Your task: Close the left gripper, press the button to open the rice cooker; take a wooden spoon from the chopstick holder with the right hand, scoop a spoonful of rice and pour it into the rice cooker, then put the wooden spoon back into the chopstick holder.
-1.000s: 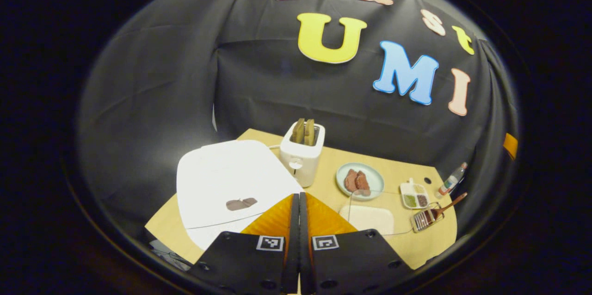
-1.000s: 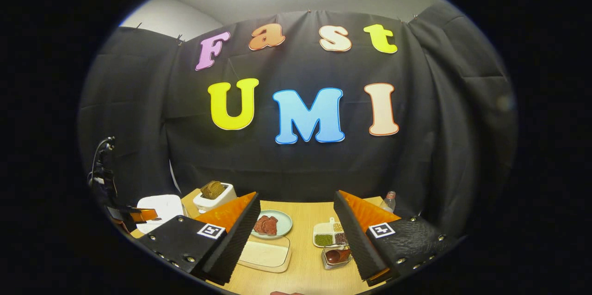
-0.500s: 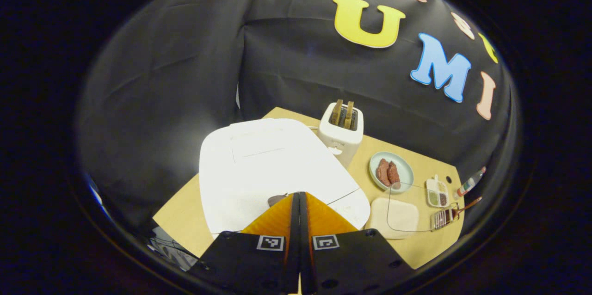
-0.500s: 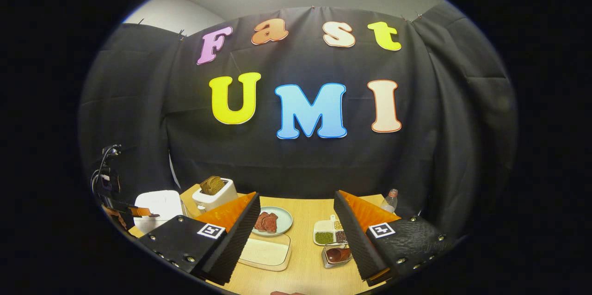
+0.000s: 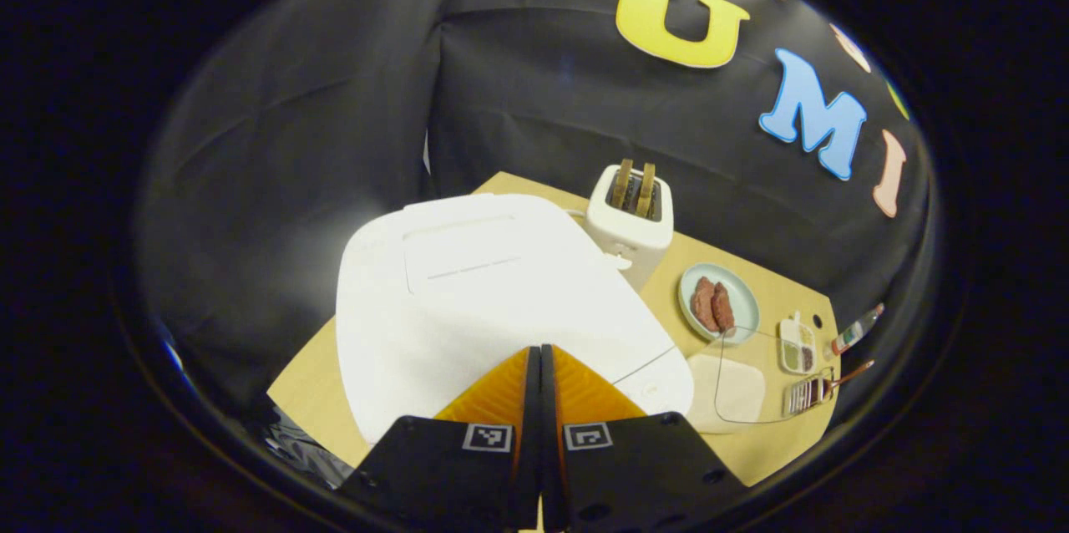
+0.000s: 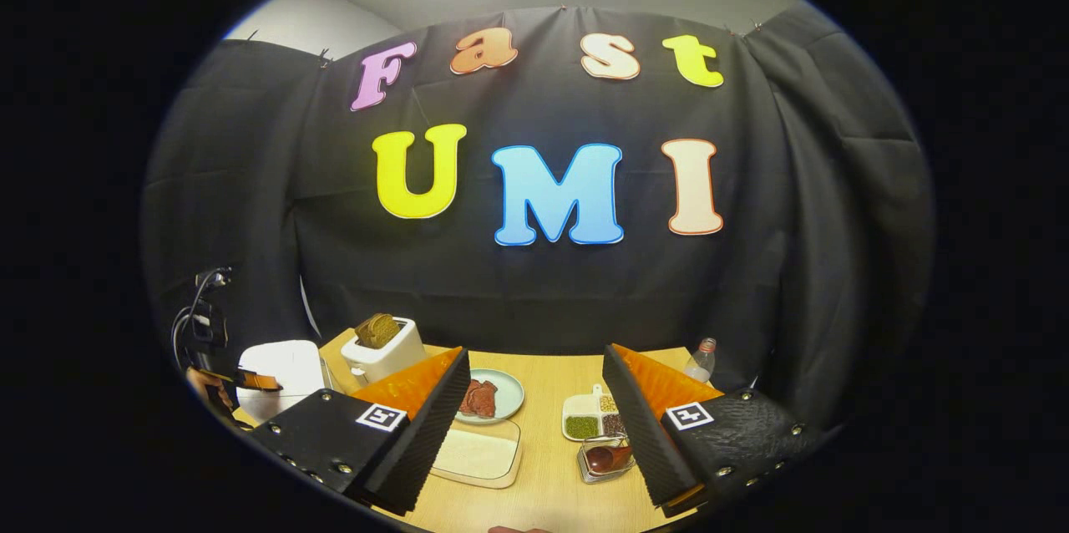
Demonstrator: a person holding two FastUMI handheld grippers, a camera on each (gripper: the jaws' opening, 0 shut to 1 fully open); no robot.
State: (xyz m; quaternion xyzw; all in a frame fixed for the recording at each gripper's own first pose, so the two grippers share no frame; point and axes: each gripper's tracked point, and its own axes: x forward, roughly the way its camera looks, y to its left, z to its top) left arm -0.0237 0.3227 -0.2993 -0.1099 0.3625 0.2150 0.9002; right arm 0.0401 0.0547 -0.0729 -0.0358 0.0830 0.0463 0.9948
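The white rice cooker (image 5: 484,291) stands with its lid down at the table's left. My left gripper (image 5: 540,352) is shut, its fingertips over the front of the lid, and the spot beneath them is hidden. In the right gripper view the cooker (image 6: 280,366) sits far left with the left gripper (image 6: 244,381) above it. My right gripper (image 6: 536,356) hangs open above the table with nothing between its fingers. The wooden spoon (image 6: 608,458) rests in the chopstick holder (image 6: 591,470) just left of the right finger. A clear box of rice (image 6: 480,454) lies near the left finger.
A white toaster (image 5: 630,211) with bread stands right behind the cooker. A plate of meat (image 5: 718,303), a divided dish of grains (image 5: 799,345) and a small bottle (image 5: 852,337) stand towards the right of the wooden table (image 6: 547,474). Black cloth walls close the back and sides.
My left gripper has moved forward and down over the cooker's lid, and the dark mark near the lid's front is now under its fingers. The right gripper has barely shifted.
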